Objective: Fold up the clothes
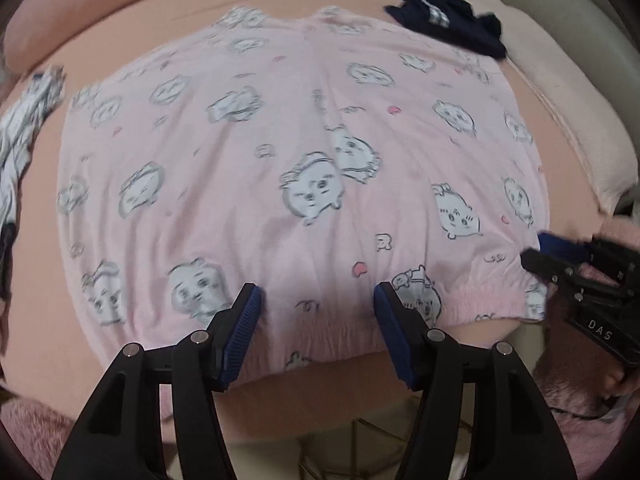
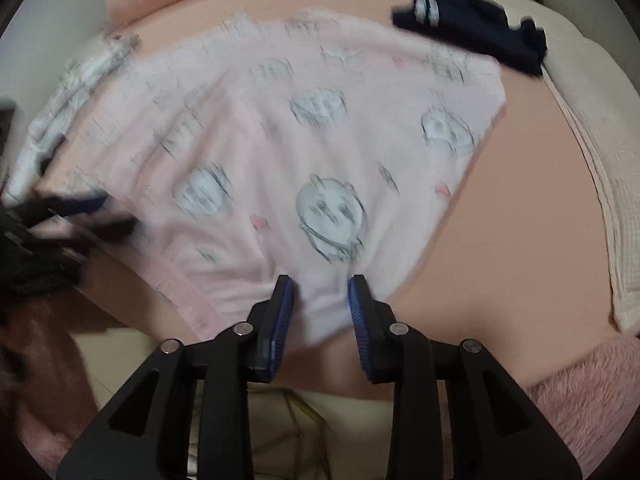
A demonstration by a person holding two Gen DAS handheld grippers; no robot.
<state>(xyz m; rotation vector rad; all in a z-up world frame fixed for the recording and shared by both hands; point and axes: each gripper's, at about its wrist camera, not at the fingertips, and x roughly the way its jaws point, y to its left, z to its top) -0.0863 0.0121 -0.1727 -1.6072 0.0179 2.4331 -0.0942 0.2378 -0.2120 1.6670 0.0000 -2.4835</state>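
Pink shorts [image 1: 280, 168] printed with white cartoon faces lie spread flat on a peach bed sheet [image 1: 120, 44], elastic waistband nearest me. My left gripper [image 1: 318, 292] is open, its jaws over the waistband's middle. My right gripper [image 2: 320, 284] is open over the waistband's right corner of the shorts [image 2: 312, 152]. The right gripper also shows in the left wrist view [image 1: 536, 252] at the shorts' right edge. The left gripper shows blurred in the right wrist view [image 2: 108, 210].
A dark navy garment [image 1: 448, 20] lies at the back right, also seen in the right wrist view [image 2: 476, 36]. A white patterned garment [image 1: 24, 128] lies at the left. A cream blanket [image 2: 600, 152] runs along the right. A pink fuzzy cover [image 2: 580, 392] lies at the near edge.
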